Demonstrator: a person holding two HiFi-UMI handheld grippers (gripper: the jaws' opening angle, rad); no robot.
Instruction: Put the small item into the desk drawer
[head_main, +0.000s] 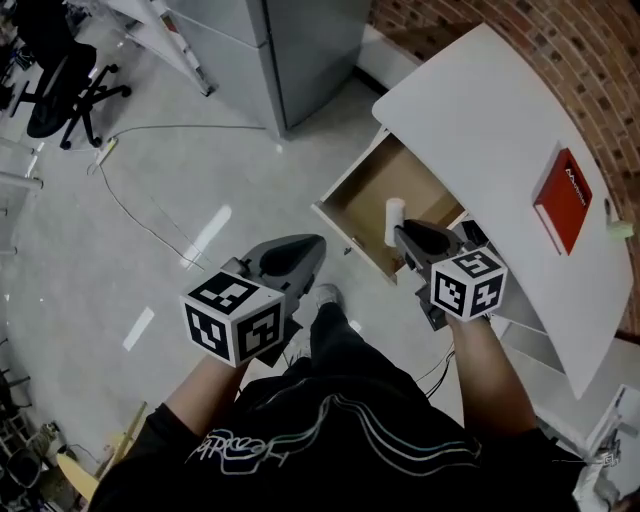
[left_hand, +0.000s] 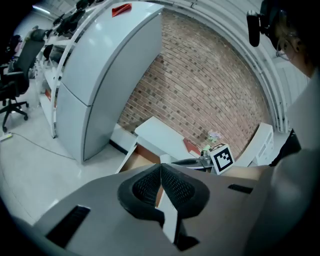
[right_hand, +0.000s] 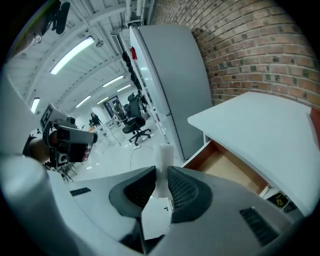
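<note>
Grey jaws of the left gripper (head_main: 308, 247), lower left of centre, are pressed together with nothing between them. To its right, over the open wooden drawer (head_main: 372, 192) at the frame's centre, the right gripper (head_main: 402, 234) pinches the small white item (head_main: 394, 216).

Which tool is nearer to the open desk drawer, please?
Right. The right tool, gripping a small white item, is at the drawer's front edge; the left tool sits farther back, over the floor.

Smooth matt desk top (head_main: 480, 125), wooden drawer (head_main: 372, 190), rough brick wall (head_main: 600, 65)
</note>
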